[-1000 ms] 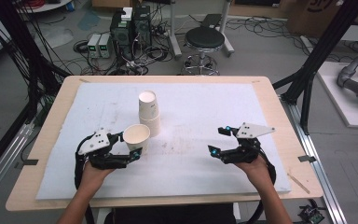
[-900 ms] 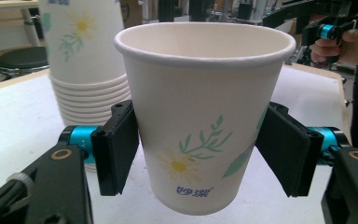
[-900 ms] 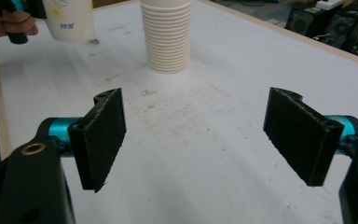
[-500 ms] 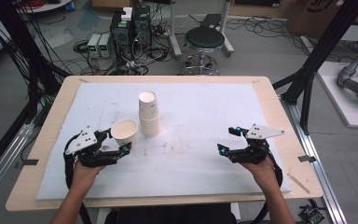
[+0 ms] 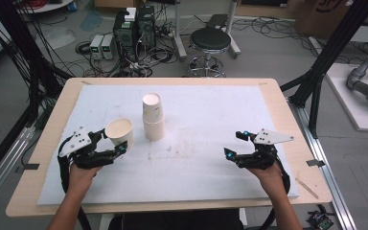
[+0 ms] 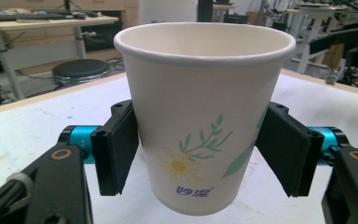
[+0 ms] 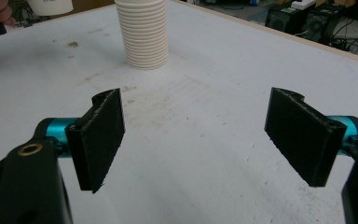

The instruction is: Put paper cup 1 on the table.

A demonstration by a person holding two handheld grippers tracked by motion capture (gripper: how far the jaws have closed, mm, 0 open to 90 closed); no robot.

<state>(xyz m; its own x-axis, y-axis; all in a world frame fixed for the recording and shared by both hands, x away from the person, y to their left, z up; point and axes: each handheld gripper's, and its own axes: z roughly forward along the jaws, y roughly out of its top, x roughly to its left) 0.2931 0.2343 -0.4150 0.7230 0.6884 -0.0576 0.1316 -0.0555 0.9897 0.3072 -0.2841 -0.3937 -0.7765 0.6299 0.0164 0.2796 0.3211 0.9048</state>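
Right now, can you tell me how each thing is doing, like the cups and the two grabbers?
Paper cup: upright, mouth up, held by the left gripper.
Stack of cups: upside down, standing on the white mat, nothing touching it.
Left gripper: fingers closed on the paper cup's sides.
Right gripper: open, holding nothing, low over the mat.

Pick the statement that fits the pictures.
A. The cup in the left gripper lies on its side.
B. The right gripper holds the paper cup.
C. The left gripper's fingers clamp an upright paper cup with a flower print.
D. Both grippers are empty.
C: in the left gripper view, the left gripper's fingers press both sides of the upright flower-print paper cup; the right gripper is open and empty.
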